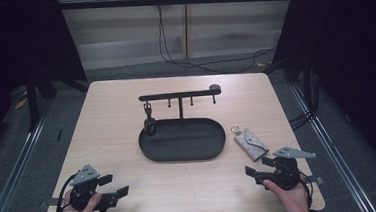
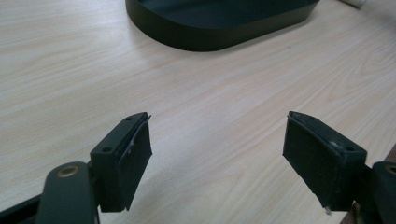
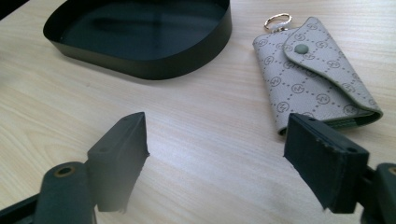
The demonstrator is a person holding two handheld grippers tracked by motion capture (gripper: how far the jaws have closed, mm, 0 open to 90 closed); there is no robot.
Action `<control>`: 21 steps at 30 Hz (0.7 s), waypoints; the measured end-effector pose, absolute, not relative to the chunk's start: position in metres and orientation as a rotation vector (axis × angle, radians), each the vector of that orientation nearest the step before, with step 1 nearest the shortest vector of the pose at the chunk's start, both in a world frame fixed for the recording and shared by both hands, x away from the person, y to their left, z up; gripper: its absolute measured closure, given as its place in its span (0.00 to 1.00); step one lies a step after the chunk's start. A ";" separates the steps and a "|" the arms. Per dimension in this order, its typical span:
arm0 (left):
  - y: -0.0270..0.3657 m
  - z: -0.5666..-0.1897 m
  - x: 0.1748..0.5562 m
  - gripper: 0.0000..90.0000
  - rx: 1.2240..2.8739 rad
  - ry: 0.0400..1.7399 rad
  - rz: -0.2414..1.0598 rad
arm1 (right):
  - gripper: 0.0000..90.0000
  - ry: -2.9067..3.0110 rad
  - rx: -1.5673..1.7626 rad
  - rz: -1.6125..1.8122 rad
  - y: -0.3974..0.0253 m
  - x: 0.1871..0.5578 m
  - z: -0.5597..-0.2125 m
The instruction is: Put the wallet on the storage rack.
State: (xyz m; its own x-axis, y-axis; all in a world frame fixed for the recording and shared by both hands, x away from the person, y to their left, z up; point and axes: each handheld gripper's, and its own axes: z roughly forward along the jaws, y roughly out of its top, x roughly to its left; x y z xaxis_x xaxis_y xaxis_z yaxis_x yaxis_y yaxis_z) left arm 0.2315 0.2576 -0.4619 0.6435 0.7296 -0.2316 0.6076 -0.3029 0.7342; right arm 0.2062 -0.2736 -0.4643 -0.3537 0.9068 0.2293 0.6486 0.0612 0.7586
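A black oval tray [image 1: 182, 139] sits mid-table, with a black hook rack [image 1: 179, 94] rising from its far edge; a small dark item [image 1: 149, 122] hangs from the rack's left hook. A beige patterned key pouch [image 1: 251, 144] with a metal ring lies right of the tray, and the right gripper view shows the pouch [image 3: 312, 79] just ahead of the right jaw. My left gripper [image 1: 112, 186] rests open near the table's front left corner, nothing between its jaws. My right gripper [image 1: 258, 168] stands open at the front right, just short of the pouch.
The wooden table [image 1: 112, 121] has bare room left of the tray and along its front edge. Dark curtains flank both sides, and cables trail on the floor beyond the far edge. In the left gripper view the tray [image 2: 219, 23] lies ahead.
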 end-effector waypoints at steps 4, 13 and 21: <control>0.261 -0.460 0.229 0.26 1.966 1.064 0.177 | 0.27 1.997 1.586 1.189 -0.283 0.209 -0.461; 0.269 -0.460 0.225 0.22 1.939 1.079 0.174 | 0.25 2.087 1.580 1.130 -0.281 0.234 -0.448; 0.268 -0.459 0.225 0.19 1.944 1.066 0.178 | 0.24 2.168 1.577 1.030 -0.275 0.258 -0.439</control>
